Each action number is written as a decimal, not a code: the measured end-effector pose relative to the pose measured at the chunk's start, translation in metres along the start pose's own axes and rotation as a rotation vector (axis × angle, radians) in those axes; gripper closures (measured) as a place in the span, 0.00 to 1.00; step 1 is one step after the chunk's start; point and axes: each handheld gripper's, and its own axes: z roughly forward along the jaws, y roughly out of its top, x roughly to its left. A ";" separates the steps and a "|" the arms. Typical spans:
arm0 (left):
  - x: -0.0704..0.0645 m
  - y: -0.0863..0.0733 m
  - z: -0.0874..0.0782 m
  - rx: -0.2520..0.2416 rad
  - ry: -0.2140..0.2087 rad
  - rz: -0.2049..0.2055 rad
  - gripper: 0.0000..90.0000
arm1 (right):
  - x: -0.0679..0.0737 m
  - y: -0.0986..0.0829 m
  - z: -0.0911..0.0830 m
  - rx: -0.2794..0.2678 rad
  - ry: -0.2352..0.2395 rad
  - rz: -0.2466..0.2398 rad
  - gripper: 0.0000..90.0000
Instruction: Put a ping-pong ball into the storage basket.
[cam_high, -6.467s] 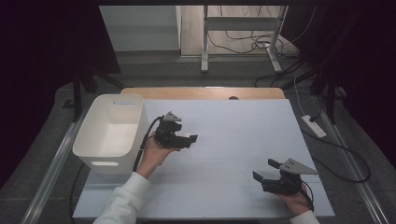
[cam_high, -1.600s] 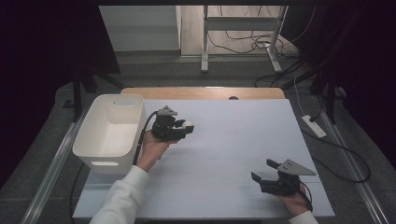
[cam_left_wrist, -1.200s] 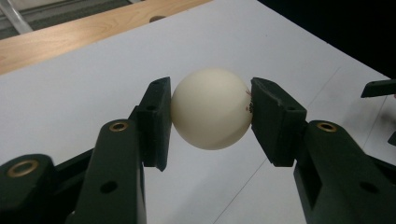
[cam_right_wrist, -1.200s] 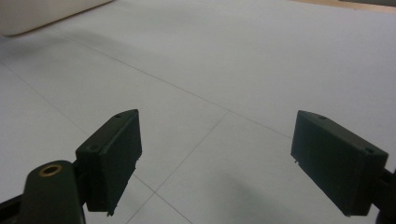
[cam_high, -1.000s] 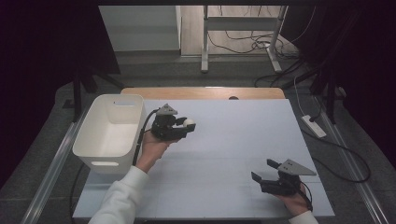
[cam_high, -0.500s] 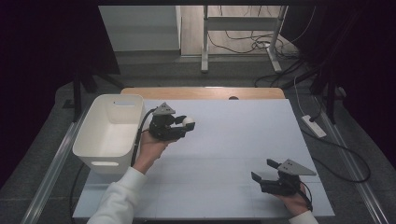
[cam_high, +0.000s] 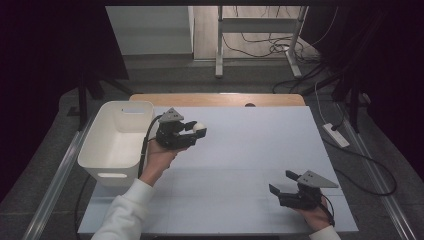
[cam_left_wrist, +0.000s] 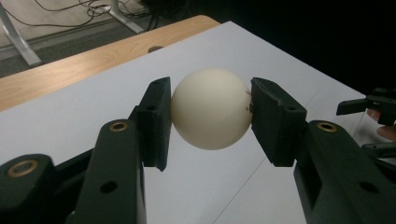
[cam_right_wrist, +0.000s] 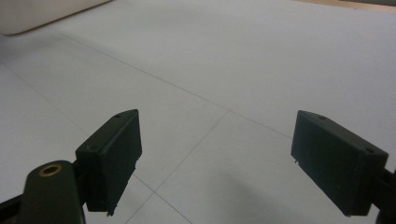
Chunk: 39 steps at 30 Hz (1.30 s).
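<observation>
Cream ball clamped between the jaws of the left gripper, held above the tabletop just beside the white bin — right gripper spread wide, empty, near the front edge.

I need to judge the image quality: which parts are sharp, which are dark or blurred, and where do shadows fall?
High view: the table is evenly lit, the surroundings almost black. Left gripper view: the ball in the left claw is sharp, the claw's near parts are soft, and the far corner is dark. Right gripper view: the open right claw is slightly blurred, with a faint shadow on the table between its jaws.
</observation>
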 end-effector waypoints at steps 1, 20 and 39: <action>0.000 0.001 -0.001 -0.005 0.001 0.001 0.57 | 0.000 0.000 0.000 0.000 0.000 0.001 0.18; -0.004 0.006 -0.010 -0.034 0.001 0.013 0.57 | 0.000 0.000 0.000 0.003 -0.002 -0.001 0.18; -0.003 0.012 -0.028 -0.096 0.026 0.022 0.57 | 0.000 0.000 0.000 0.004 -0.004 -0.001 0.18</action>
